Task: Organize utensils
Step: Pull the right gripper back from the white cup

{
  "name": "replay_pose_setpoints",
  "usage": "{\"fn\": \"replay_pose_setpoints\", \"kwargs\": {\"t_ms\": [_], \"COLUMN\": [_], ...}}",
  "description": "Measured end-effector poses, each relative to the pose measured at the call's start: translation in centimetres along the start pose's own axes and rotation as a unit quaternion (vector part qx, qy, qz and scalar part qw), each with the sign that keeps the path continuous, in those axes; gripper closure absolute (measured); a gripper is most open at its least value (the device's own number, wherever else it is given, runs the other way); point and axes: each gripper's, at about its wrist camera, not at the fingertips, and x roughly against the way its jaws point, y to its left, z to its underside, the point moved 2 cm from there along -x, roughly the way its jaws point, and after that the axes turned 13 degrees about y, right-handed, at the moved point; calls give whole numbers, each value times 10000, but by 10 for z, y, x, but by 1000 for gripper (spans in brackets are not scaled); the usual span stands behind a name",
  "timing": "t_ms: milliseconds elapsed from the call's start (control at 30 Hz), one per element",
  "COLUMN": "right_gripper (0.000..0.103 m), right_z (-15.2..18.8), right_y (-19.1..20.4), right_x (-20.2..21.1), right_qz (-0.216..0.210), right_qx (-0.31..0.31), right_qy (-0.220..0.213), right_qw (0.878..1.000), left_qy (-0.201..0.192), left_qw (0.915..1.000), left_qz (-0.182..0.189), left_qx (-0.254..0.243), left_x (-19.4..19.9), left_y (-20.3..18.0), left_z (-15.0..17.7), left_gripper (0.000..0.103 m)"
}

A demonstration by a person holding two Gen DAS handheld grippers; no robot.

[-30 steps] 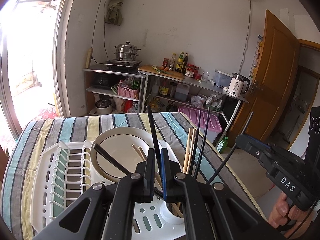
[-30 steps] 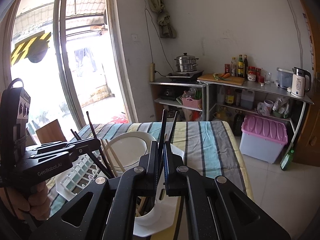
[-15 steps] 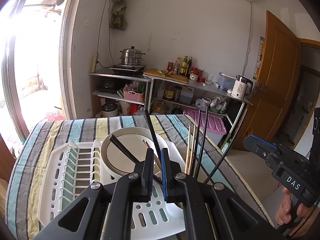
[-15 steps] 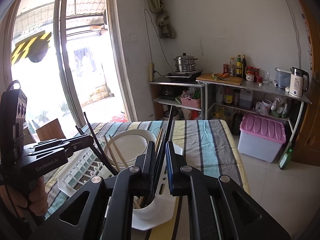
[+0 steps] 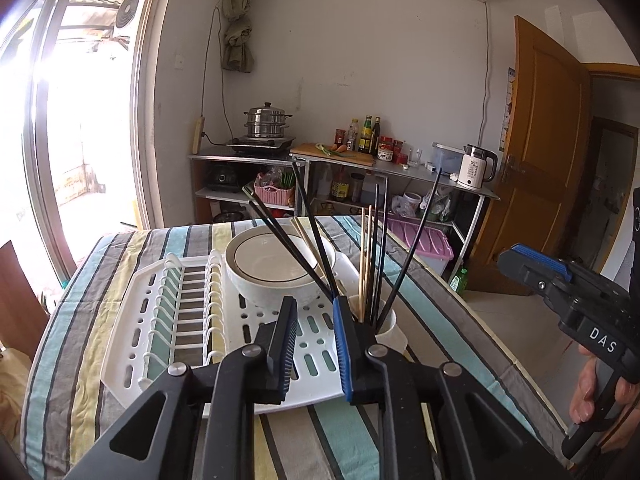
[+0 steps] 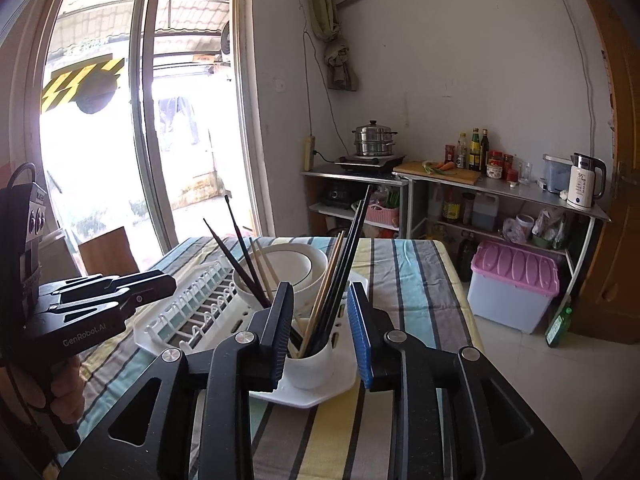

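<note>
Chopsticks (image 6: pixel 340 280), black and wooden, are stood in a white cup (image 6: pixel 310 364) on a drying rack (image 5: pixel 192 320) upon a striped tablecloth (image 5: pixel 80 340); both grippers' jaws have just been opening, nothing between them.

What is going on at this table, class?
A person holds a gripper in each hand over a striped table. The chopsticks, black and wooden, stand in a white cup on the drying rack, beside a bowl. The jaws of the left gripper and the right gripper have just been opening; both are open and hold nothing.
</note>
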Motion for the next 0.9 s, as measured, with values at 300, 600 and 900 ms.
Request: {"fn": "replay_pose_setpoints", "kwargs": {"t_ms": [300,600,900], "right_gripper": [66,66,66], "right_z": [48,85,118], "right_y": [27,45,58], "right_x": [28,52,66], "right_qz": [-19,33,24], "right_qx": [66,131,113], "right_qy": [75,146,279], "right_qw": [9999,9998,9995], "left_qy": [37,45,110], "left_qw": [9997,9992,9990], "left_qz": [-259,-389,-440], "left_qx": [-30,26,19], "left_x": [32,59,73], "left_y": [-7,-12,-15], "left_z": [62,114,148], "left_gripper": [83,83,83]}}
